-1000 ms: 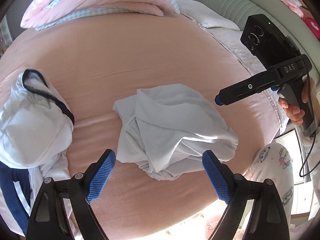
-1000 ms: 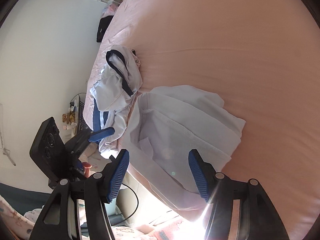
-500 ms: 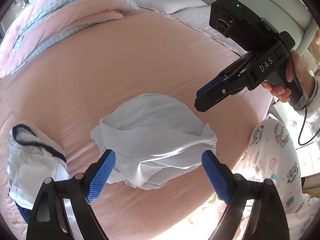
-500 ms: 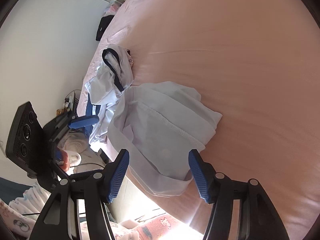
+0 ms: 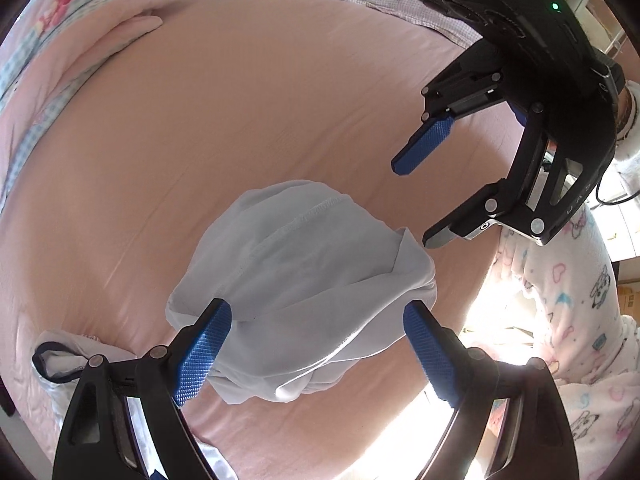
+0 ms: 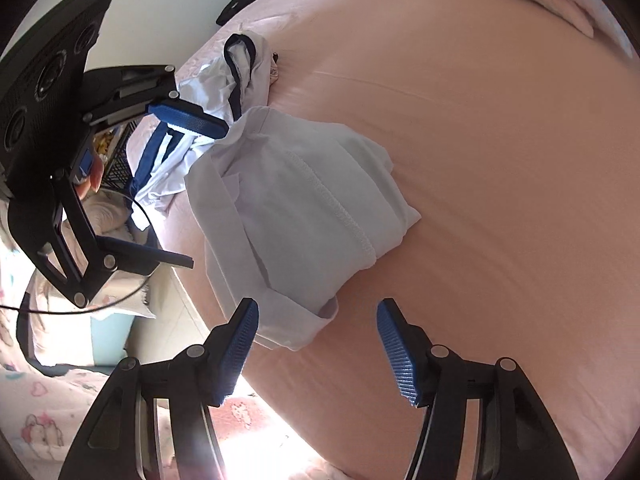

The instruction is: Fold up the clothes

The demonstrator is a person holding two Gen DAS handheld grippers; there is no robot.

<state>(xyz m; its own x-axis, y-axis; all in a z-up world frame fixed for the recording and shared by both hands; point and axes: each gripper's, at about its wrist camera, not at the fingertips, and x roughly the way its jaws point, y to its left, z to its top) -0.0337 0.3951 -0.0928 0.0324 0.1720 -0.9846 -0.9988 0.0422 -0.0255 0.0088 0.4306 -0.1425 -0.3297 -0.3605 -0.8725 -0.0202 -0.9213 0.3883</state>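
A crumpled white garment (image 5: 304, 272) with a stitched hem lies on the pink bed sheet (image 5: 240, 100) near the bed's front edge. My left gripper (image 5: 316, 306) hangs straight down over its near part, jaws wide open, blue pads on either side of the cloth without pressing it. My right gripper (image 5: 416, 205) hovers open just past the garment's right corner. In the right wrist view the garment (image 6: 304, 208) lies ahead of my open right gripper (image 6: 317, 304), whose left finger overlaps the cloth's near edge. My left gripper (image 6: 204, 194) straddles its left side.
A second white garment with navy trim (image 6: 244, 64) lies heaped on the sheet beyond the first, also seen as a garment pile (image 5: 60, 356). A pink and checked quilt (image 5: 80, 40) lies at the far side. A person's patterned pyjama leg (image 5: 560, 300) stands by the bed's edge.
My left gripper swung across from the navy-trimmed pile and now hangs over the white garment. The right gripper rolled and came closer to the garment's corner. Both stayed open.
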